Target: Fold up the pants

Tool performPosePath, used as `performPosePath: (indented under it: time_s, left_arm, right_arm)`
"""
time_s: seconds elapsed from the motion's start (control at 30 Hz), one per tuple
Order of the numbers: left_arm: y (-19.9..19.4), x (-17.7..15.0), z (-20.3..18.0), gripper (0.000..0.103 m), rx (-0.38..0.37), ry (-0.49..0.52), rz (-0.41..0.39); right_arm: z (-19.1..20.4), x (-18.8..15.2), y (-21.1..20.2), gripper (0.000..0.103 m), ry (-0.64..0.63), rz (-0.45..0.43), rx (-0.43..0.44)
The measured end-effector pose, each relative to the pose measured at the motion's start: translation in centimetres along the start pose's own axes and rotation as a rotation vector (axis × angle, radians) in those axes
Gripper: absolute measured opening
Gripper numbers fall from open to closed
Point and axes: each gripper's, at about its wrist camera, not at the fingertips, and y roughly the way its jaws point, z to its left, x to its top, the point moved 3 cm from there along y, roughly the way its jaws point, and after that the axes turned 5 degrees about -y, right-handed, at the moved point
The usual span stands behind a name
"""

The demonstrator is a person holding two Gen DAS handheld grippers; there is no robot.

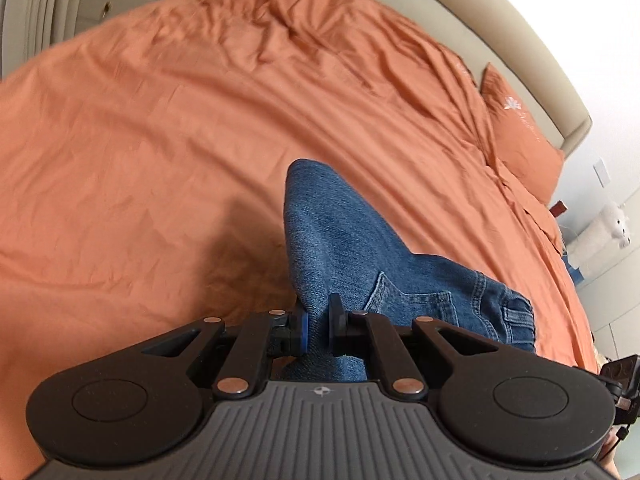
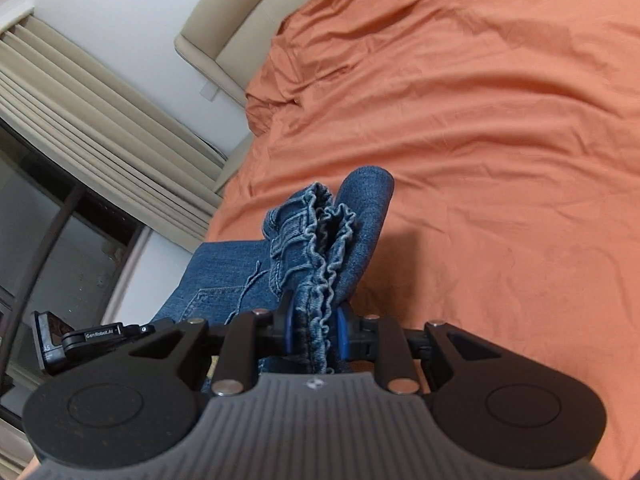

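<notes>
Both grippers hold the blue jeans (image 1: 332, 240) above the orange bedsheet (image 1: 160, 140): left gripper (image 1: 319, 326) jaws pinch denim, right gripper (image 2: 316, 330) jaws clamp the ruffled waistband (image 2: 320, 248)

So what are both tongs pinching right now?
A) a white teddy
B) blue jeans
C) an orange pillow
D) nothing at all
B: the left tongs are shut on blue denim, and the right tongs clamp the frilly waistband of the same jeans above the orange bedsheet.
</notes>
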Motion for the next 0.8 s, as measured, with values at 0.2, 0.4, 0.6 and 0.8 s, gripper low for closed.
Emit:
performPosePath:
  time_s: [0.2, 0.4, 0.6, 0.8]
  left_arm:
    - [3.8, -0.9, 4.3, 0.01, -0.03, -0.068, 0.027]
    - [5.1, -1.1, 6.1, 0.017, -0.048, -0.109, 0.037]
    - [2.1, -1.2, 5.6, 0.024, 0.006, -0.086, 0.042]
    - [-2.9, -4.4, 3.8, 0.024, 0.03, 0.041, -0.011]
  right_arm:
    - [-3.5, -1.9, 2.8, 0.017, 0.011, 0.065, -0.064]
    - [-6.1, -2.8, 4.1, 0.016, 0.055, 0.073, -0.06]
    - [-5.5, -2.5, 3.7, 0.032, 0.065, 0.07, -0.083]
    - [-0.6, -2.5, -0.1, 0.038, -0.215, -0.026, -0.248]
